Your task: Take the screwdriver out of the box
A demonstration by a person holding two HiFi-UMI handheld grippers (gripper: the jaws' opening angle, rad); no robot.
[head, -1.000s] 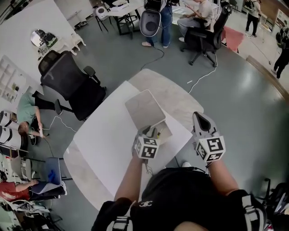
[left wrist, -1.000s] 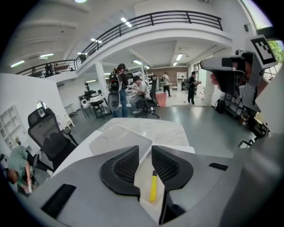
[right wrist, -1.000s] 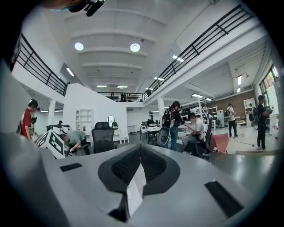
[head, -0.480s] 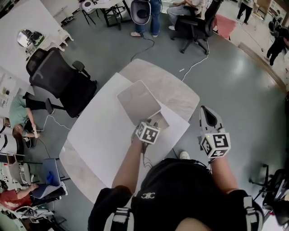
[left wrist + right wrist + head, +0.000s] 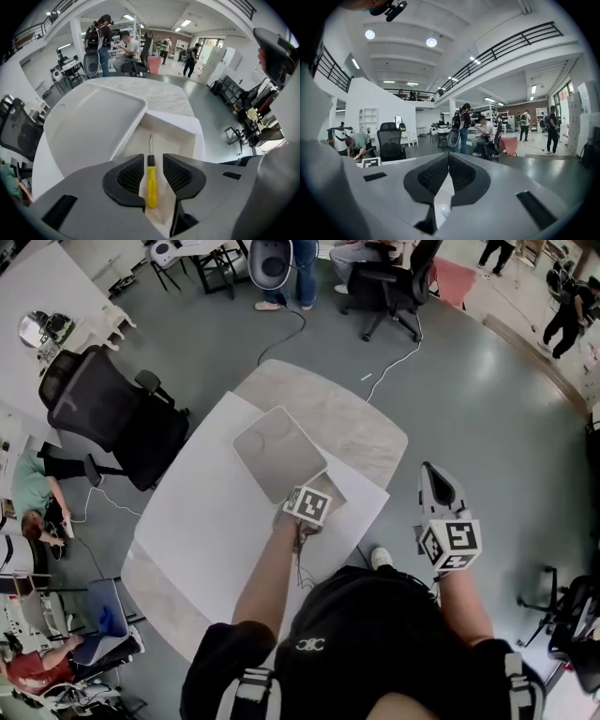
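Screwdriver (image 5: 151, 183) lies between opening left tongs (image 5: 153, 162), pointed steeply down — right tongs (image 5: 448, 158) closed, level.

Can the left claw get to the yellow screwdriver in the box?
Probably yes. The lid of the box lies open, nothing covers the screwdriver, and the left claw sits right over it, jaws opening, the yellow handle between them but not squeezed yet.

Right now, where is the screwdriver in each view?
Head view: not visible, down in the box.
Left gripper view: screwdriver lower centre, between the opening fingers, not gripped.
Right gripper view: not in it.
Landmark: the box's open lid, head and left gripper views.
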